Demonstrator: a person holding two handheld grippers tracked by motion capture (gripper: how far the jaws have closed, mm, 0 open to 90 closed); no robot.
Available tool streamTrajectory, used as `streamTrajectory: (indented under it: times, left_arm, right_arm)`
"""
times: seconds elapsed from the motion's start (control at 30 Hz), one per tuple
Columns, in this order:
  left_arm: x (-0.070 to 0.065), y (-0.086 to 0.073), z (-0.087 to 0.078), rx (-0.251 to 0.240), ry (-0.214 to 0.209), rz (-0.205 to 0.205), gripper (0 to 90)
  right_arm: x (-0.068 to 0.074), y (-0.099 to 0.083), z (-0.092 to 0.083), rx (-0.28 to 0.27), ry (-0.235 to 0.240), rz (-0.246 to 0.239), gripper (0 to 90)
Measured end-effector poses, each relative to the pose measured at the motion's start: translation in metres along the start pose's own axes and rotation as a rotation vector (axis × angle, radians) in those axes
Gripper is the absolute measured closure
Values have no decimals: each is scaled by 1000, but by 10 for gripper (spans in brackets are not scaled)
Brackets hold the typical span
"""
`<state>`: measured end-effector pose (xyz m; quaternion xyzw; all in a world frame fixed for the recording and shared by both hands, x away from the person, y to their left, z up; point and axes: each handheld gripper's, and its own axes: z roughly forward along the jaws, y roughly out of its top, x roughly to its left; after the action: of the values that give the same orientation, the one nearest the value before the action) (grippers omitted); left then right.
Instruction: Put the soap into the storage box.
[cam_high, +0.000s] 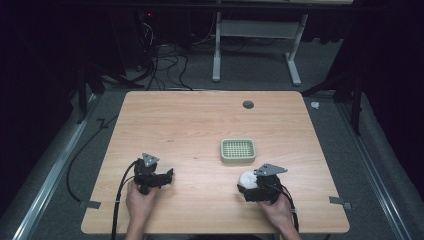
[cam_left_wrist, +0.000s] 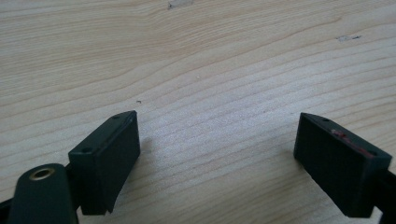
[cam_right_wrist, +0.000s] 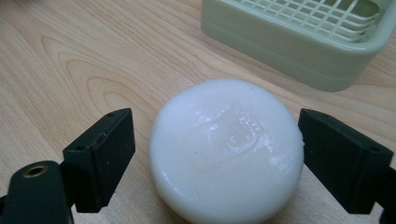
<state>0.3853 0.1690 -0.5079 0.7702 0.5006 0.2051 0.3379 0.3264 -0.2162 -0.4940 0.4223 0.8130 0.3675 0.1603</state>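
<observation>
Wooden table (cam_high: 190, 130), dark grommet (cam_high: 248, 104) near far edge, grey carpet (cam_high: 60, 165)

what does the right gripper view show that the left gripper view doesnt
Right gripper view: a white soap bar lies on the wood between the right gripper's open jaws, the right-hand jaw touching or nearly touching it, a gap beside the other. Beyond it stands a pale green slatted soap dish.

Left gripper view: the left gripper, jaws wide apart over bare wood.

Both: the light wooden table and a pair of black jaws.
</observation>
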Motion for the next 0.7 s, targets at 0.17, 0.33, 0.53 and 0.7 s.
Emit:
streamTrajectory:
  times: [0.17, 0.33, 0.53, 0.7]
  left_arm:
    - [0, 0, 0, 0, 0, 0, 149]
    - [0, 0, 0, 0, 0, 0, 149]
    - [0, 0, 0, 0, 0, 0, 149]
    - [0, 0, 0, 0, 0, 0, 149]
  right_arm:
    - [1, -1, 3, 10, -6, 0, 136]
    - [2, -3, 7, 20, -19, -12, 151]
    - [3, -4, 9, 35, -29, -29, 174]
    - [3, -5, 8, 35, -43, -37, 219]
